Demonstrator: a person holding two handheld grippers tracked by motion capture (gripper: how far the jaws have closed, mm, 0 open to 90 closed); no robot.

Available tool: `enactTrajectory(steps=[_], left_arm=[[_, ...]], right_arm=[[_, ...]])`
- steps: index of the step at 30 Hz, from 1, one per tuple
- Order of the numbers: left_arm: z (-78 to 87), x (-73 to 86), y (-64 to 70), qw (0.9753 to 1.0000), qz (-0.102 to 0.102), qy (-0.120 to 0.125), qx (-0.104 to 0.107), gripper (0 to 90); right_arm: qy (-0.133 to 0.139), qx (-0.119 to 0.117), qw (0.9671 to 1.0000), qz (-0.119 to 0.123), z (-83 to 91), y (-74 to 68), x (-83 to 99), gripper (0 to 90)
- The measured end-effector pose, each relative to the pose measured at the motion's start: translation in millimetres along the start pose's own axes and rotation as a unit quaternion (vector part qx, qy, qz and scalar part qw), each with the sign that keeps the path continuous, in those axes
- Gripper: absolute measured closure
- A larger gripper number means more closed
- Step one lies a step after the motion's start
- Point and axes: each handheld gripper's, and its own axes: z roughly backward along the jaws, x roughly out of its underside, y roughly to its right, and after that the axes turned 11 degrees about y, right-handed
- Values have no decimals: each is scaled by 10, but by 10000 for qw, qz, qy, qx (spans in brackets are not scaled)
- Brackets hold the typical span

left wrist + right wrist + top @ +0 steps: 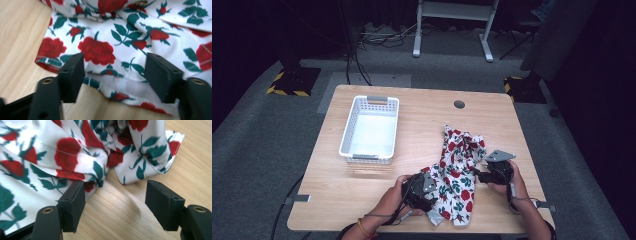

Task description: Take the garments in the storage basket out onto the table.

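Observation:
A white cloth printed with red roses and green leaves (457, 170) lies crumpled on the wooden table (412, 190) at the front right. My left gripper (428, 189) rests at its left edge. In the left gripper view the jaws stand open with the cloth's hem (117, 82) between them, and the left gripper (115, 75) is not closed on it. My right gripper (484, 172) sits at the cloth's right side. In the right gripper view the right gripper (115, 202) is open over bare wood, the bunched cloth (82, 157) just ahead of it.
An empty white plastic basket (370, 129) stands at the table's left middle. A round cable hole (459, 104) is near the far edge. A white desk frame (452, 25) and cables lie on the carpet beyond.

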Motion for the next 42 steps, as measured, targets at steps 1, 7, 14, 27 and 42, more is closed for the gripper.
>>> enactTrajectory(steps=[1,7,14,27,42], left_arm=[[-17,-31,-13,9999,84,144,10,318],[-186,-170,-229,9993,220,226,-178,326],[-333,-149,-332,9991,48,99,-407,418],[-164,15,-298,9992,90,197,-322,456],[-23,201,-207,9971,470,497,-335,474]], right_arm=[[101,-62,9999,-23,31,-5,-16,332],[698,-378,9968,-71,205,-176,-195,349],[601,-815,9944,309,22,-474,-315,431],[104,-487,9982,347,-220,-445,-232,572],[-30,-260,9995,183,-35,-215,-139,546]])
